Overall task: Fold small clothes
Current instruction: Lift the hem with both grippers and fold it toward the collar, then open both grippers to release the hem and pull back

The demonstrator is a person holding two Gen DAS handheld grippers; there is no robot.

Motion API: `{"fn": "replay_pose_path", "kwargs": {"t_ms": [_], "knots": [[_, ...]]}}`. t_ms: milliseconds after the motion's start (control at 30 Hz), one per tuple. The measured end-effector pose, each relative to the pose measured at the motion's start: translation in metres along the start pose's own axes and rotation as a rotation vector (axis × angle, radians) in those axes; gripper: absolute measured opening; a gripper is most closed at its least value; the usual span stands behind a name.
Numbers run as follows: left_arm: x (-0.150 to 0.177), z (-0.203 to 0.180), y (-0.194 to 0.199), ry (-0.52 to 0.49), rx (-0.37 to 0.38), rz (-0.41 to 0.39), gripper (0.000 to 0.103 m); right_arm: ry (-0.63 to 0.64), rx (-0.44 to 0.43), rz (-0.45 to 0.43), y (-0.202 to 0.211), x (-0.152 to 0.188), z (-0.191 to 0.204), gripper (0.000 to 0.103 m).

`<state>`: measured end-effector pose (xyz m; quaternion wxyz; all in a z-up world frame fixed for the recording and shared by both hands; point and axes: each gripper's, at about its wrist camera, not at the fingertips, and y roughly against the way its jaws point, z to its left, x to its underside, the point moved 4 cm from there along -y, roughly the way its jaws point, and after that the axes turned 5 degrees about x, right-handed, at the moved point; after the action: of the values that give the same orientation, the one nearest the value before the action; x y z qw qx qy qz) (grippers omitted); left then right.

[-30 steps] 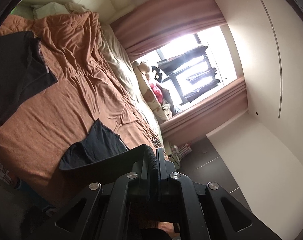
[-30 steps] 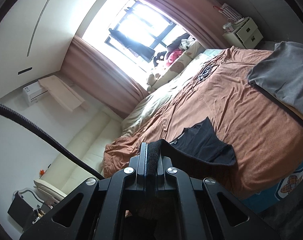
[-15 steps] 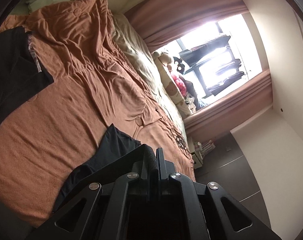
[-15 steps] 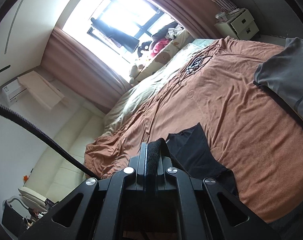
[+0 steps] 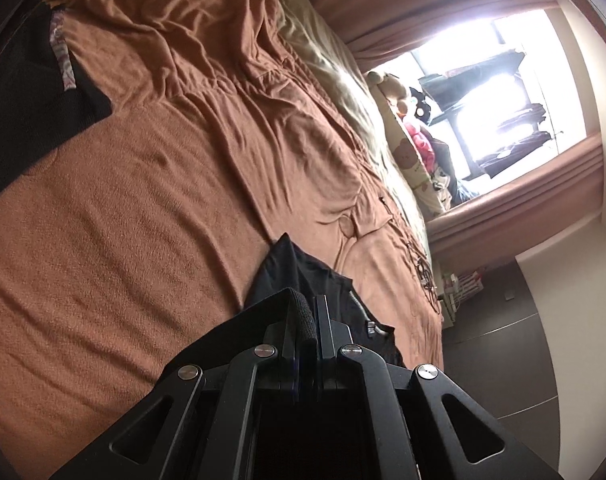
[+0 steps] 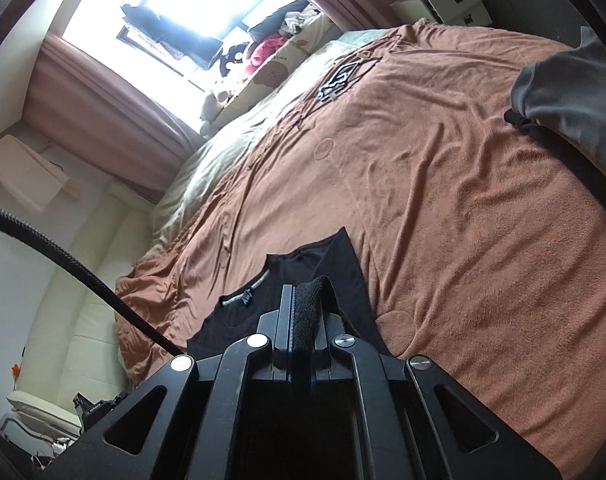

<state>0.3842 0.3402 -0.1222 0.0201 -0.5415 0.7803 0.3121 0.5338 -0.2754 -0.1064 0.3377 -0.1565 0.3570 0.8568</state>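
A small black garment (image 5: 299, 276) hangs partly lifted over the brown bedspread (image 5: 143, 208), its far part resting on the bed. My left gripper (image 5: 309, 312) is shut on a folded black edge of it. In the right wrist view the same black garment (image 6: 299, 276) shows its neckline with a label. My right gripper (image 6: 303, 300) is shut on another black edge of it. The cloth between the two grippers is hidden under the gripper bodies.
Another dark garment (image 5: 27, 120) lies at the left of the bed. A grey folded garment (image 6: 571, 96) lies at the right. Pillows and soft toys (image 5: 415, 152) line the window side. A white nightstand (image 6: 447, 0) stands beyond the bed. A black cable (image 6: 63, 264) crosses the right wrist view.
Both grippers have come lower and closer to the bed with the black garment still held. More of the garment now lies near the bedspread, and its neckline shows.
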Motion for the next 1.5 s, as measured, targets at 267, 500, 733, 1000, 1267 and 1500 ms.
{"fn": "replay_pose_path", "kwargs": {"t_ms": [267, 500, 733, 1000, 1267, 1500], "knots": [[-0.004, 0.025, -0.047, -0.009, -0.106, 0.051, 0.005, 0.000, 0.078, 0.057, -0.050, -0.005, -0.006, 0.002], [-0.001, 0.042, -0.064, -0.046, -0.246, 0.086, 0.008, 0.043, 0.209, 0.118, -0.068, 0.002, 0.002, 0.005], [-0.003, 0.045, -0.030, -0.070, -0.291, 0.057, 0.062, 0.123, 0.278, 0.015, -0.018, -0.002, 0.013, 0.078], [0.018, 0.031, -0.007, -0.267, -0.337, 0.144, 0.071, 0.232, 0.322, 0.061, 0.024, 0.024, 0.018, 0.078], [0.044, 0.015, -0.006, -0.521, -0.409, 0.243, 0.071, 0.409, 0.394, 0.145, 0.033, 0.047, 0.031, 0.078], [0.067, 0.026, -0.043, -0.655, -0.492, 0.396, 0.071, 0.492, 0.473, 0.218, 0.004, 0.059, 0.033, 0.078]]}}
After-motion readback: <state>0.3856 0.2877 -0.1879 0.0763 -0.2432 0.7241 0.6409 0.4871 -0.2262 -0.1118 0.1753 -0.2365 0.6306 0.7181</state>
